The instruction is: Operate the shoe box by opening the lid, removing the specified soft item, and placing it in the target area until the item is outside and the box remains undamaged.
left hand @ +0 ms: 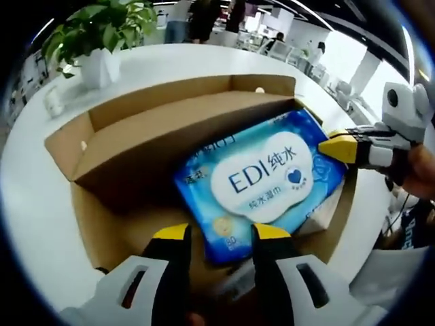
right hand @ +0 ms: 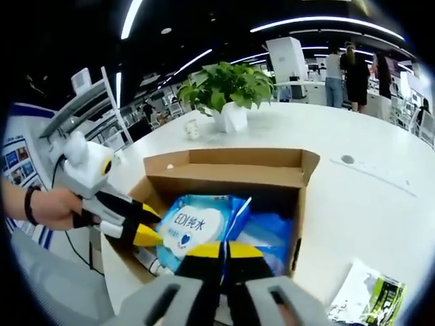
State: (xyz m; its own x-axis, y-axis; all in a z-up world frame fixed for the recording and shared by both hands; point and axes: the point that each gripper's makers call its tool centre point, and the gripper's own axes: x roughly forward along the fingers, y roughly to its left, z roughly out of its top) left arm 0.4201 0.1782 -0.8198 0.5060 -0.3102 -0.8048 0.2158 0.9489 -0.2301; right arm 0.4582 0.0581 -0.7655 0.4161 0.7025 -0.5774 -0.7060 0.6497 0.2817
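An open brown cardboard box (left hand: 136, 146) (right hand: 231, 175) sits on a white table with its flaps up. Inside lies a blue wet-wipes pack (left hand: 258, 176) (right hand: 190, 227) with a white label. My left gripper (left hand: 221, 234) (right hand: 148, 224) is open, its yellow-tipped jaws standing either side of the pack's near edge. My right gripper (right hand: 224, 250) (left hand: 338, 146) is shut on the opposite edge of the pack, where the blue wrapper is bunched upward. A hand holds the left gripper in the right gripper view.
A potted plant (left hand: 95, 41) (right hand: 224, 92) in a white pot stands beyond the box, with a small white cup (right hand: 192, 128) beside it. A white and green packet (right hand: 367, 293) lies on the table (right hand: 353, 197). People stand far behind.
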